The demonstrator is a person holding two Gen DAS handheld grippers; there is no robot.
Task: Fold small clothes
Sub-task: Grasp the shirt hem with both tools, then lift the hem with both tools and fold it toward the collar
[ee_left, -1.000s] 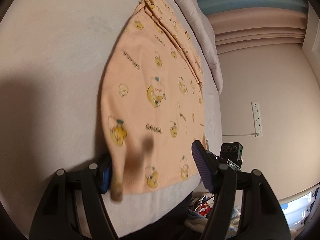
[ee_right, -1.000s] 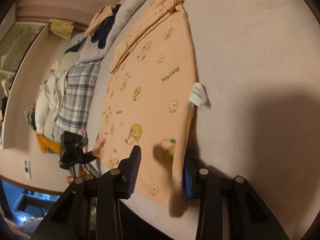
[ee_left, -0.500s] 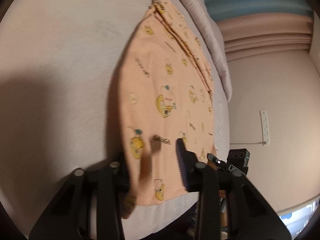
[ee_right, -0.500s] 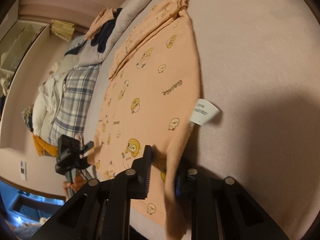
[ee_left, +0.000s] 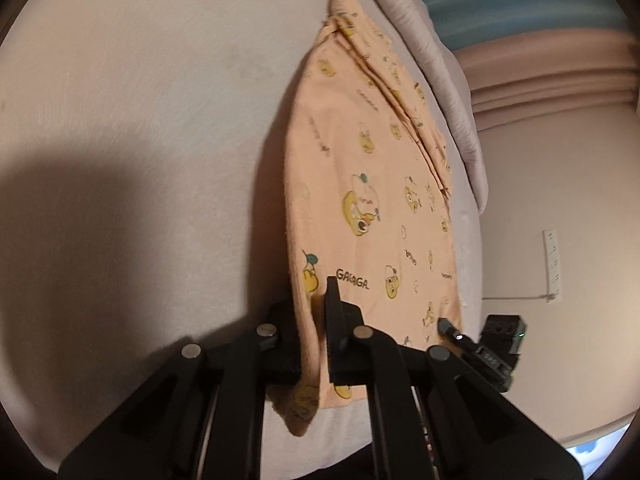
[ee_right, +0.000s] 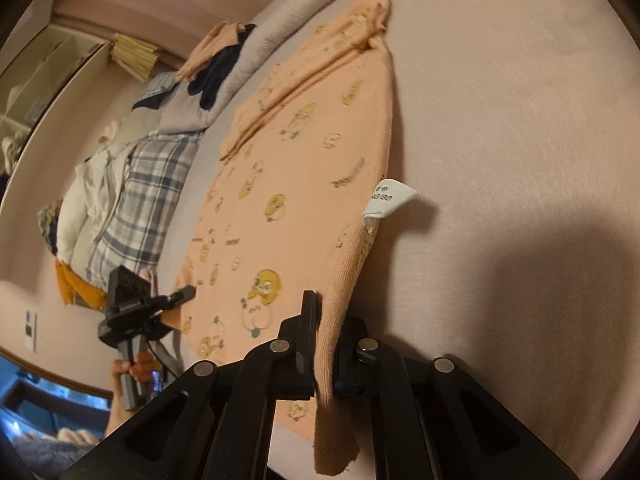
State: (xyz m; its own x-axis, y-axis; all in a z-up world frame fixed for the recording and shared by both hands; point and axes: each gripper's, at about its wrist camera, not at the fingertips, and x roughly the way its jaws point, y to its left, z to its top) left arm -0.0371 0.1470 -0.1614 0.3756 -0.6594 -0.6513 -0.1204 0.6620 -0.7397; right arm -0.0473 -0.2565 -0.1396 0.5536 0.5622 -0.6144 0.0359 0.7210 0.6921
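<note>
A peach shirt with a yellow duck print lies spread flat on the pale bed sheet. My left gripper is shut on its near left edge, and the cloth hangs down between the pads. In the right wrist view the same shirt shows a white care label at its right edge. My right gripper is closing, its pads pressing that near right edge. Each gripper also shows in the other's view: the right gripper and the left gripper, the latter held by a hand.
A rolled grey duvet runs along the bed's far side. A pile of clothes with a plaid piece lies beyond the shirt. The sheet is bare to the right of the shirt. A wall socket strip is on the pink wall.
Both grippers went from open around the shirt's near edges to clamped on them. The pinched cloth edges now stand up a little off the sheet.
</note>
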